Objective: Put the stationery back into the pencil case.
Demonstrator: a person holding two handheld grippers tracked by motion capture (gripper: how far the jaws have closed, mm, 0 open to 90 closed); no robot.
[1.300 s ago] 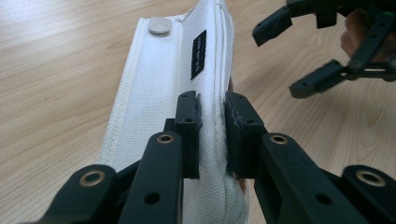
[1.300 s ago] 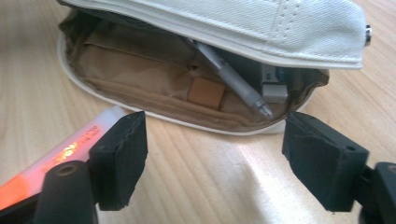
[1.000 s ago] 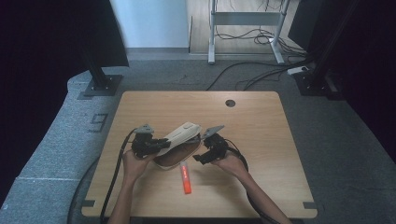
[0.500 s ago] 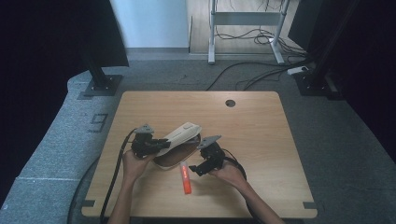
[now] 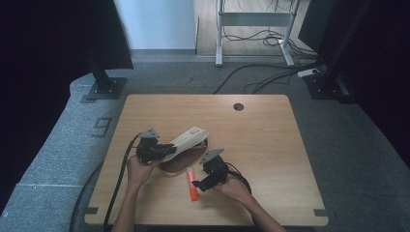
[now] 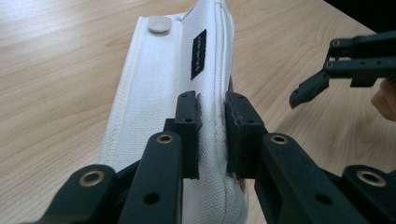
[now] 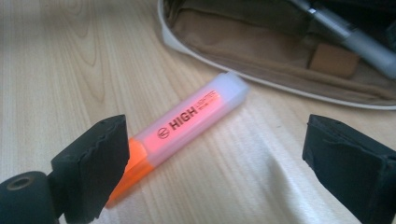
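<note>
The light wooden worktop [image 5: 270, 145] with rounded corners carries everything, and it has a small round dark hole near its far edge. On it, in front of your left side, lies the white canvas pencil case [image 5: 186, 145] with a brown lining. Its flap is lifted up, and the open pocket faces your right hand. Inside the pocket you can see a grey pen [image 7: 348, 35] and a small brown patch.

Your left hand-held gripper [image 6: 212, 123] is pressed together on the stitched edge of the white flap and holds it raised above the worktop.

Your right hand-held gripper [image 5: 200, 180] is low over the worktop with its jaws spread wide; they have just been opening. Between them, but touching neither pad, lies the orange highlighter with a frosted clear cap [image 7: 184, 130]. It rests flat on the wood just beside the case's open edge, with the cap end pointing toward the pocket. The black word HIGH is printed on its barrel.
</note>
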